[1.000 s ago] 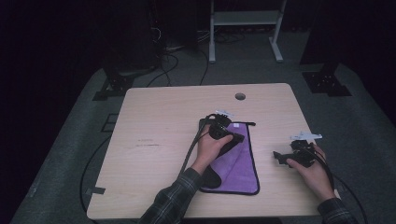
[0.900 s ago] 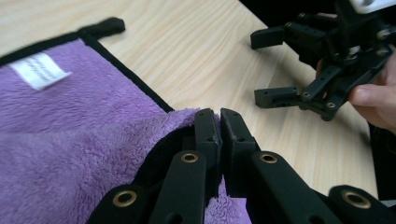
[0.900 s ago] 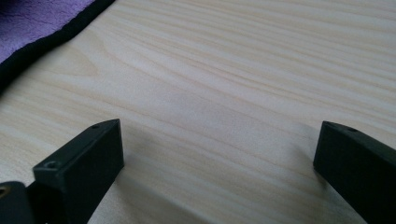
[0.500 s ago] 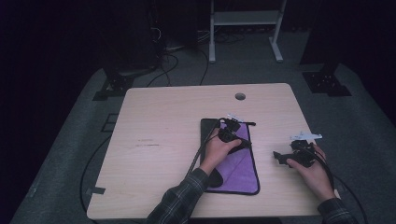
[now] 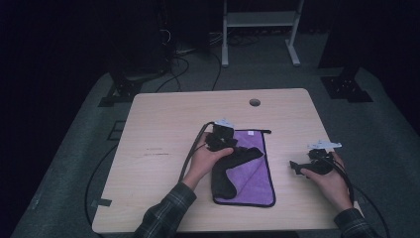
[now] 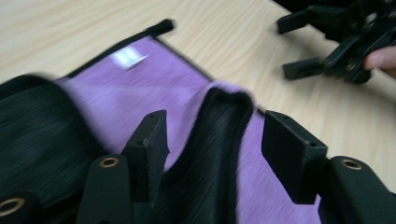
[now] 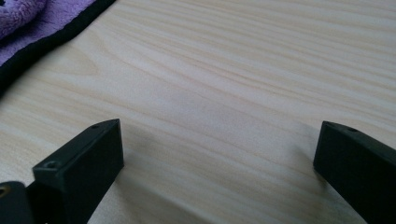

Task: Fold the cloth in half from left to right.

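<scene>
A purple cloth (image 5: 252, 176) with a black border lies on the table's right half. A black folded-over part (image 5: 233, 166) slants across its left side. My left gripper (image 5: 232, 145) hovers at the cloth's upper left corner. Its jaws have just been opening. In the left gripper view, my left gripper (image 6: 217, 135) stands open above the black fold (image 6: 219, 140), its pads clear of the fabric. My right gripper (image 5: 295, 167) rests to the right of the cloth, jaws pointing at it. In the right gripper view, my right gripper (image 7: 219, 135) is wide open over bare wood, the cloth's edge (image 7: 28, 23) at top left.
The light wooden table (image 5: 163, 148) has a cable hole (image 5: 254, 102) near its far edge. A cable (image 5: 190, 156) trails from the left gripper toward the front. In the left gripper view the other gripper (image 6: 336, 42) shows at top right. A white rack (image 5: 260, 20) stands beyond the table.
The left gripper carried the black flap to the right across the purple cloth, opened its jaws and let it go, then drew back to the left. The right gripper stayed still.
</scene>
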A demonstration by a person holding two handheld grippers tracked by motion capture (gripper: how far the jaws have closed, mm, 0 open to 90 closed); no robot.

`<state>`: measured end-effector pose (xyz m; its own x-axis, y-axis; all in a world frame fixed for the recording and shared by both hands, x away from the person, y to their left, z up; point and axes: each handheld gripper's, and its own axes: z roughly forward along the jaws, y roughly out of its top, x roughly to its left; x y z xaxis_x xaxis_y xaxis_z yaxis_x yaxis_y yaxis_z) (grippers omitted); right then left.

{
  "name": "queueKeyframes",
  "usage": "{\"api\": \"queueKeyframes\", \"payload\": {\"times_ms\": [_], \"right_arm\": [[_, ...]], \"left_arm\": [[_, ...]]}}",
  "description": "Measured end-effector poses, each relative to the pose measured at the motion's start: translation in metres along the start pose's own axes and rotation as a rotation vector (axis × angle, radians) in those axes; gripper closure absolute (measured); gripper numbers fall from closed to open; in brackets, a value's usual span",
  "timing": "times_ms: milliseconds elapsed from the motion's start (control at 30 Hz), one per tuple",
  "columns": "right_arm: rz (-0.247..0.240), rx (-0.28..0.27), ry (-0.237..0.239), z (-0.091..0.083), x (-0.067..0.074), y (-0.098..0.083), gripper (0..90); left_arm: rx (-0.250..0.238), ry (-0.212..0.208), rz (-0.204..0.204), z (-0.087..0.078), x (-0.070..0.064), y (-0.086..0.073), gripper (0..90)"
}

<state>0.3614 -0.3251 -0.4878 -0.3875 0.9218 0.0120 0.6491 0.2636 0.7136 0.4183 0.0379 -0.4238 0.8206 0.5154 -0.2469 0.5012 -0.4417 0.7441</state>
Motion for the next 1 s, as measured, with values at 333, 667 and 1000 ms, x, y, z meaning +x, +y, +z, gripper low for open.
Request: {"api": "queueKeyframes", "payload": {"times_ms": [333, 667, 1000], "right_arm": [[0.010, -0.017, -0.007, 0.000, 0.001, 0.001, 10.1], [0.005, -0.068, 0.001, -0.005, 0.001, -0.001, 43.4], [-0.024, -0.071, 0.033, -0.008, 0.000, 0.001, 63.8]], "left_arm": [[-0.022, 0.135, 0.006, -0.055, 0.022, -0.051, 32.6], [0.002, 0.218, -0.018, -0.087, 0.045, -0.102, 37.0], [-0.017, 0.236, -0.008, -0.101, 0.055, -0.125, 42.7]]}}
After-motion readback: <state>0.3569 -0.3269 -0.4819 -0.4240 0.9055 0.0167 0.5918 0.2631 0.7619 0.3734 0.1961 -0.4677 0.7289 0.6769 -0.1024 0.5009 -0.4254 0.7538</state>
